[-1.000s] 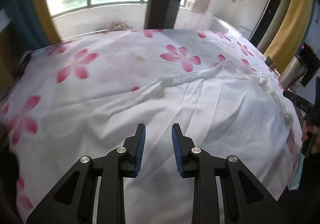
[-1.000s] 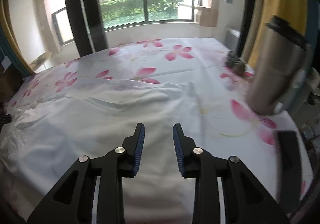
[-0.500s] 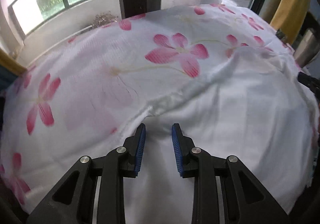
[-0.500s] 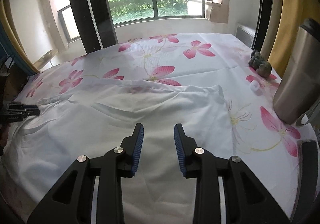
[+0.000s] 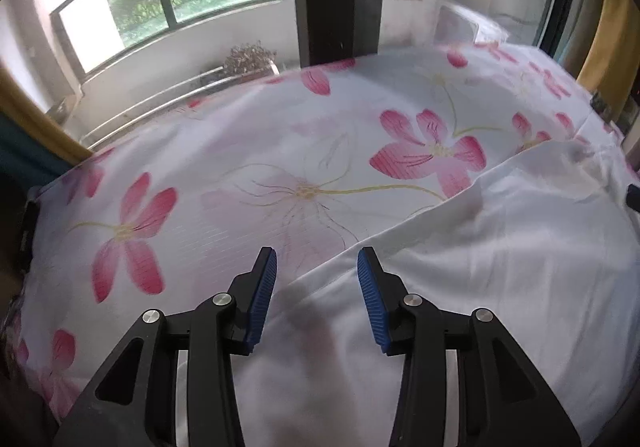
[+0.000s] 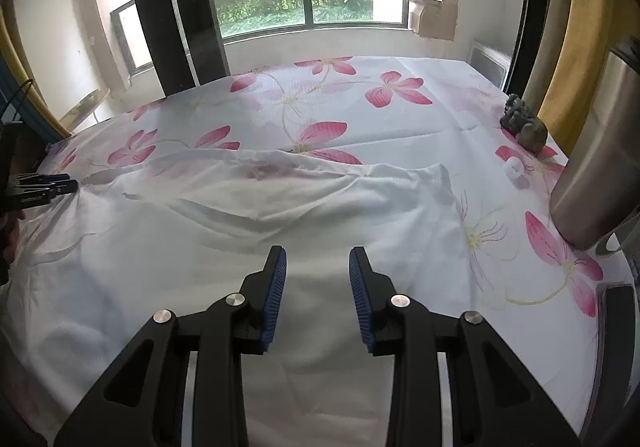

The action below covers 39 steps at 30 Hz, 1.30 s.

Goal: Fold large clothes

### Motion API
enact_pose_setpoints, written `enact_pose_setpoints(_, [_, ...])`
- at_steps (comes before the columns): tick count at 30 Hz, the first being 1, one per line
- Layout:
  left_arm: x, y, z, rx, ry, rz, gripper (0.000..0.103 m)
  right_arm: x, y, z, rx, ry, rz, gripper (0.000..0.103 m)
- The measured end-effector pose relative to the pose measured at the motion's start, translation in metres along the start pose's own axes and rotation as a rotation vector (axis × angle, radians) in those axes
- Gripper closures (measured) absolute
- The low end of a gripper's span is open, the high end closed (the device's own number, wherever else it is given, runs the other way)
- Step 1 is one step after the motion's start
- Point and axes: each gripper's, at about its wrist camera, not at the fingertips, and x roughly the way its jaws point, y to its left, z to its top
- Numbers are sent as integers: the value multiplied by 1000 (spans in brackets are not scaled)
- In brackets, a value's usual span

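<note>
Left claw [image 5: 316,279] has just spread wider and now straddles the near edge of the white garment [image 5: 500,267], pads clear of cloth; a grasp appears imminent. The garment lies flat on the flowered bed sheet [image 5: 280,151]. Earlier this claw sat over mid-garment. Right claw [image 6: 317,279] hovers partly spread, empty, over the garment [image 6: 240,247].

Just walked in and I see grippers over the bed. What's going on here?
A person holding a gripper in each hand is setting up to fold a white garment spread on the floral bedsheet. The left gripper hovers over the garment's edge; its fingers have just been opening, with nothing gripped. The right gripper is open above the cloth. No fold has been made yet.
</note>
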Motion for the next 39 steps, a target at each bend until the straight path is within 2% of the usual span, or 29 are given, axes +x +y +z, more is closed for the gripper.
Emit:
enact_pose_setpoints(3, [-29,8,-12,-23,-53,-35,58,1,1,1,-8,0,-5,71])
enact_pose_setpoints(5, [-44,10,-21,-17,-68,-28,58,1,2,2,-11,1,-5,70])
enact_pose_setpoints(9, [-62,15,-51,12,-42,-6,58,3,8,6,-22,-3,0,70])
enact_pose_setpoints(11, [-60,20,-62,8,-12,4,58,4,14,8,-32,-8,8,70])
enact_pose_setpoints(14, [-43,40,-74,-64,44,61,58,5,24,12,-54,-10,23,70])
enact_pose_setpoints(18, [-33,65,-76,-144,21,78,58,5,38,16,-82,-12,35,70])
enact_pose_setpoints(23, [-26,73,-66,-168,15,115,58,-3,44,16,-93,-21,30,70])
enact_pose_setpoints(25, [-32,68,-63,-177,-6,95,58,-6,46,14,-97,-26,29,69])
enact_pose_setpoints(27, [-42,57,-61,-176,-38,44,58,-10,51,11,-115,-31,38,68])
enact_pose_setpoints(29, [-50,40,-59,-167,-66,-13,58,-14,59,8,-143,-36,56,63])
enact_pose_setpoints(33, [-68,-5,-65,-125,-108,-121,58,-18,83,1,-214,-49,101,61])
enact_pose_setpoints(37, [-78,-38,-79,-83,-119,-193,58,-23,105,-7,-279,-62,156,61])
enact_pose_setpoints(39, [-74,-51,-90,-74,-104,-200,58,-28,115,-14,-297,-74,213,61])
